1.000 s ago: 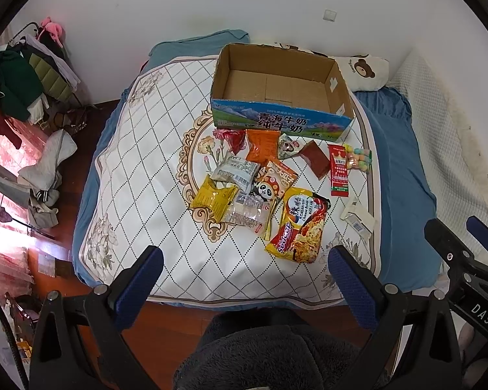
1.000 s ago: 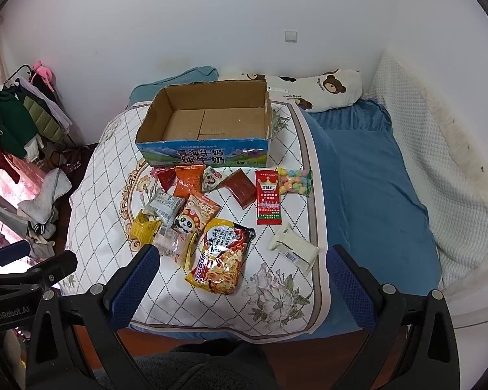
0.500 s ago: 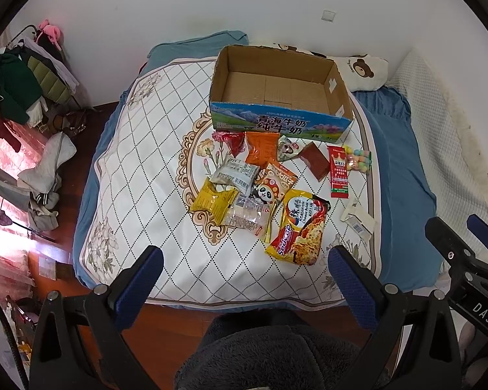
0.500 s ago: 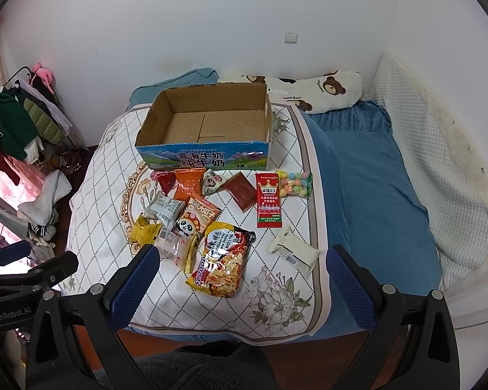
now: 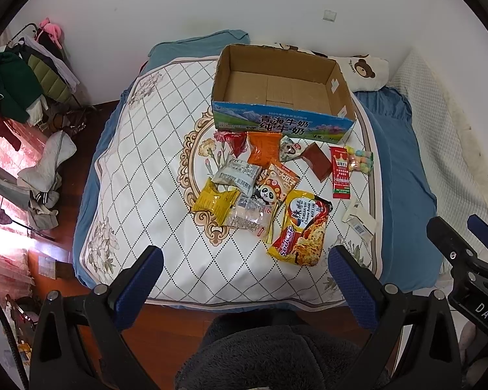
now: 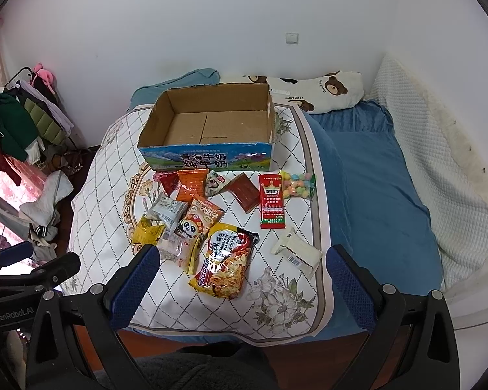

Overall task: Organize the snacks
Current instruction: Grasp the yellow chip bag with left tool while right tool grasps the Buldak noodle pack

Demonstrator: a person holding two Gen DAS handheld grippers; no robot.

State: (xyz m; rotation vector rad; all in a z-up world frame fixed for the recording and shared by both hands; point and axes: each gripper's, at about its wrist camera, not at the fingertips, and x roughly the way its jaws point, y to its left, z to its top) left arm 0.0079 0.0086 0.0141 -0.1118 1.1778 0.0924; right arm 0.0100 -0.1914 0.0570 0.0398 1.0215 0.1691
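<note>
- Snacks, seen from the left wrist: all lie loose on the bed's quilt (image 5: 140, 175) in front of the cardboard box (image 5: 283, 125), which is empty; nothing is packed yet. The left gripper (image 5: 244, 279) hangs released, holding nothing.
- Right wrist view: the noodle packet (image 6: 226, 261) lies nearest; the right gripper (image 6: 242, 279) is spread wide, empty, short of the bed.

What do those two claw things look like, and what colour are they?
Both look alike. The left claw has black plastic arms with silver screws and two flat fingers covered in bumpy dark-blue rubber. The right claw is the same, with blue pads on its fingers. White letters mark the black bodies: "GenRobot.AI" on the left, "DAS" on the right. Dark fuzzy fabric, likely the person's clothing, shows below.
</note>
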